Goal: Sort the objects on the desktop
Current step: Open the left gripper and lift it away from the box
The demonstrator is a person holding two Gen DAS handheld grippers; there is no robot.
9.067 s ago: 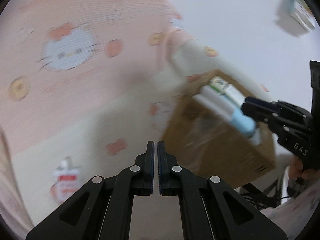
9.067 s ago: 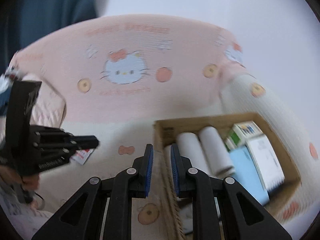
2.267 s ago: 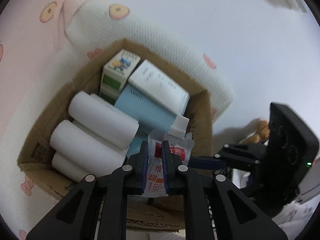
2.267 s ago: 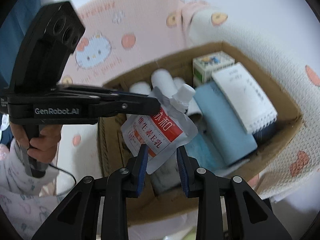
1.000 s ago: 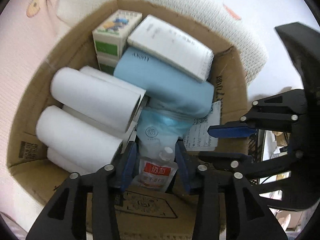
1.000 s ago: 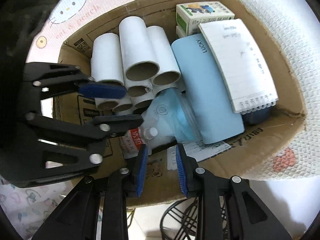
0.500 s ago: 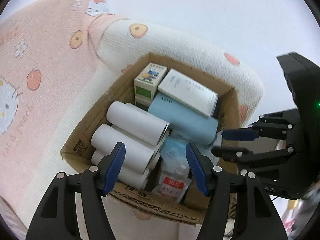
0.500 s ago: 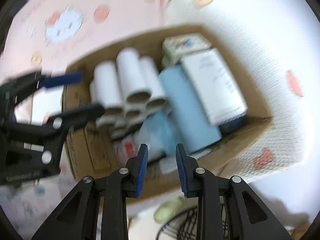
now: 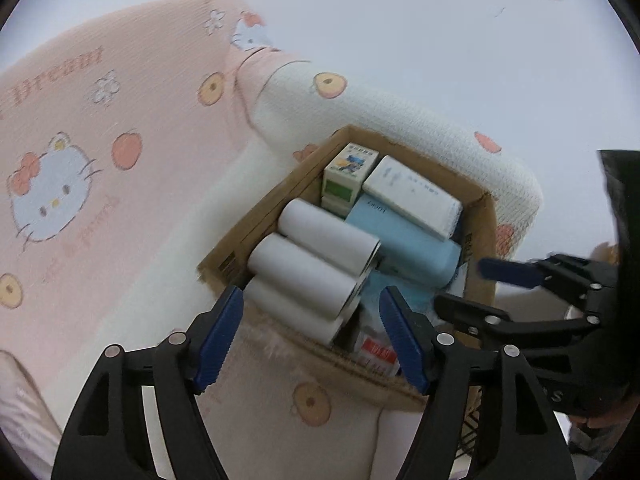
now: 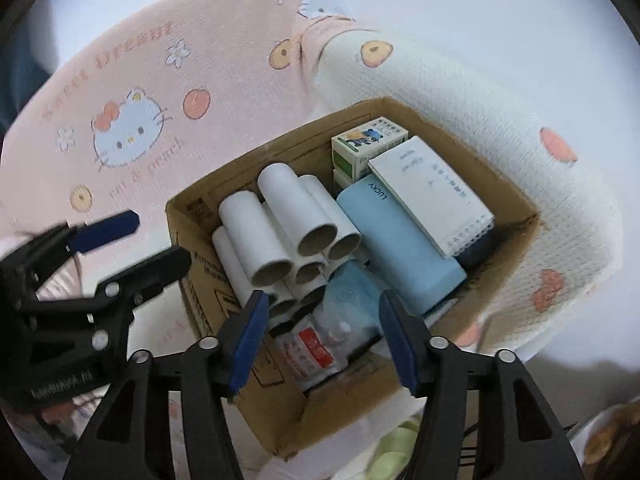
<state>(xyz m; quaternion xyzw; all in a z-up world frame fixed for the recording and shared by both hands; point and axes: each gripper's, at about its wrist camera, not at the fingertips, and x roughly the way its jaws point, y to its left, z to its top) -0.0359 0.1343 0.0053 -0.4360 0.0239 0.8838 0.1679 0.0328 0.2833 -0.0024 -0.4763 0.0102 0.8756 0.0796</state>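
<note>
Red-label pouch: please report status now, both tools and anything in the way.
Left tool and right tool opening, both empty. Red-label pouch lies in the cardboard box, beside the paper rolls. Nothing blocking.

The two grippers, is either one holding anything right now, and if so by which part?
Nothing is held. The left gripper and right gripper are both opening with nothing between their jaws; the red-labelled pouch lies in the cardboard box.

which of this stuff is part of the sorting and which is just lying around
Part of the job:
- cardboard box
- red-label pouch
- white rolls
- blue pack
- notepad
- small carton

Just lying about:
- cartoon blanket
- wire basket
</note>
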